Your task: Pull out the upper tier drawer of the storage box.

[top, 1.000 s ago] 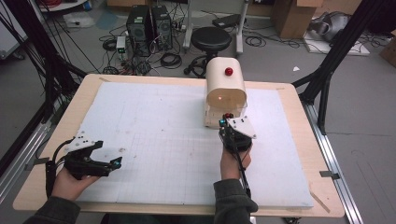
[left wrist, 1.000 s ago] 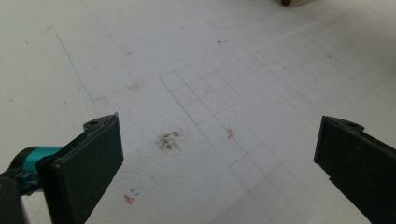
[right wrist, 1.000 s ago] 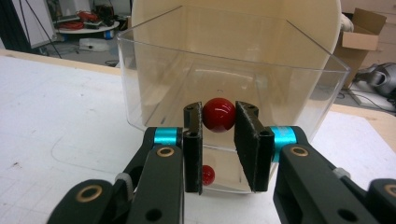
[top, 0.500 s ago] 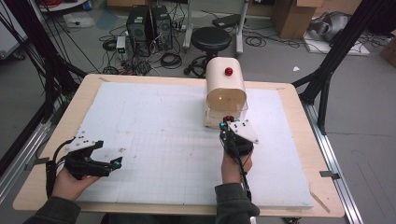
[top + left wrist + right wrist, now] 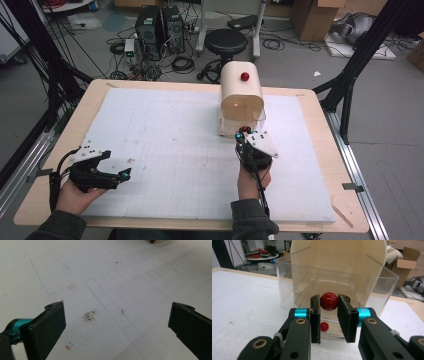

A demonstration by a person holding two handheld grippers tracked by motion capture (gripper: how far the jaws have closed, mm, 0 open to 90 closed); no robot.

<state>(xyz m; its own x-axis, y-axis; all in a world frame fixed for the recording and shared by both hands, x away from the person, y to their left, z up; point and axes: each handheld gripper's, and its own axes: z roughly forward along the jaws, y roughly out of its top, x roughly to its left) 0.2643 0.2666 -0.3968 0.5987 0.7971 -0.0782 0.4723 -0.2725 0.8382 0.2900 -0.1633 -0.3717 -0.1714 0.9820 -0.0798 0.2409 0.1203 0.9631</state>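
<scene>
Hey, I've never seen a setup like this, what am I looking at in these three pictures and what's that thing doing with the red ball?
A person sits at a table covered by a white gridded sheet and holds a hand-operated claw in each hand; there is no robot arm. One picture looks down from above the person. The other two come from small cameras riding on each claw, looking along its black jaws.

On the sheet stands a cream, round-topped box with a clear plastic front and a red knob on top.

The right claw is shut on a red ball at that clear front; whether it is a handle is unclear. The left claw is open over bare sheet, holding nothing.
</scene>
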